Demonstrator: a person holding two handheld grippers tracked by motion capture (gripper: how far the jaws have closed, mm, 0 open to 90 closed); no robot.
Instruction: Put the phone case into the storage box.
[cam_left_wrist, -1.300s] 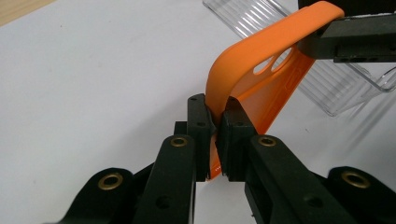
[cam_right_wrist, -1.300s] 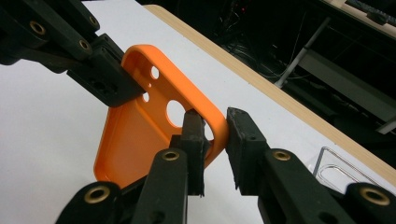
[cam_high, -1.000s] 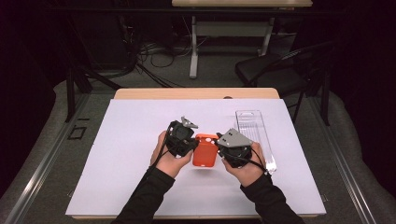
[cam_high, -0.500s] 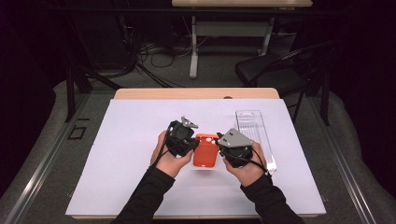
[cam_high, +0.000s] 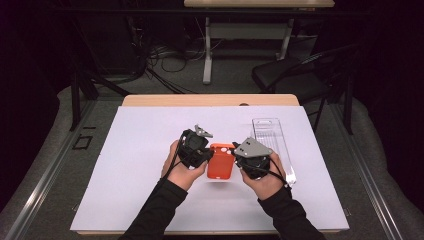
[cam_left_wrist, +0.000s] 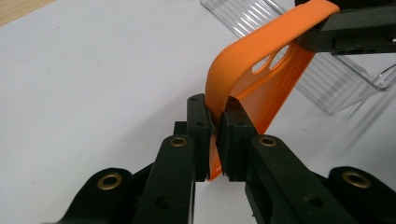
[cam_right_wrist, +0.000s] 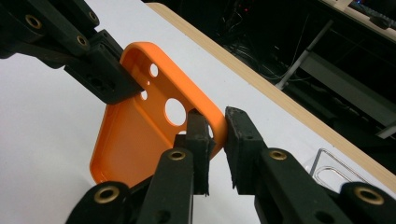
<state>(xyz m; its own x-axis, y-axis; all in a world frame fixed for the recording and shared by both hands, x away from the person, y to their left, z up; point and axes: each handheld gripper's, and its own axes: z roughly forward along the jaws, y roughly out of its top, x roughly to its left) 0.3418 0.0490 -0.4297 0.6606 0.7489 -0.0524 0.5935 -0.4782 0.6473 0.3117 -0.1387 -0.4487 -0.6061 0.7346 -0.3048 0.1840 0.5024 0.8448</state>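
Holding one orange rubbery phone case between two hand-held grippers, left and right, both clamping its edges; lying nearby, one clear ribbed plastic tray.

Phone case between both tongs, clear tray right of it

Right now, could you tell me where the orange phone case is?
In the high view, the orange phone case sits mid-table, gripped between the left gripper and right gripper.
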